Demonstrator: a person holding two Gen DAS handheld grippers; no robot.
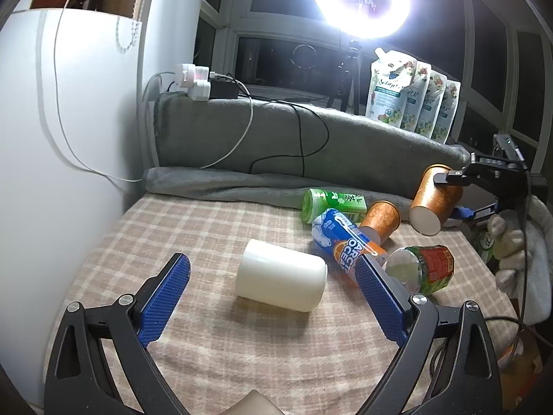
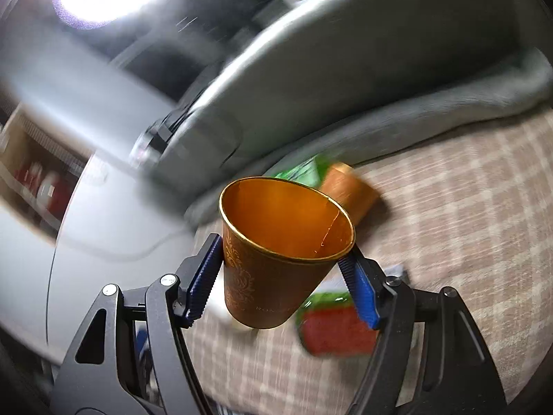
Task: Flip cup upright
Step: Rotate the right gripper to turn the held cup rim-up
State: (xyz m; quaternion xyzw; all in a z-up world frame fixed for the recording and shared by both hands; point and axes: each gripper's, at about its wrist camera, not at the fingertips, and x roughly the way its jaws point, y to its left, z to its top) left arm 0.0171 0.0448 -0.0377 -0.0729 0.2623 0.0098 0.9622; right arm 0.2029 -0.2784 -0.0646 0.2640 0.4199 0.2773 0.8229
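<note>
My right gripper (image 2: 281, 252) is shut on a copper paper cup (image 2: 276, 259) and holds it tilted above the checked cloth, its open mouth facing away from me; that view is blurred. The left wrist view shows the same cup (image 1: 433, 200) in the air at the right, white base toward that camera, with the right gripper (image 1: 449, 178) on it. A second copper cup (image 1: 380, 219) lies on its side on the cloth. My left gripper (image 1: 273, 269) is open and empty, low over the cloth, with a white cup (image 1: 281, 280) on its side between its fingers.
A blue can (image 1: 340, 238), a green carton (image 1: 331, 202) and a clear bottle with a red-green label (image 1: 423, 268) lie around the cups. A grey blanket (image 1: 276, 138) banks the back edge. A white wall (image 1: 52, 155) stands at the left. Cables hang over the blanket.
</note>
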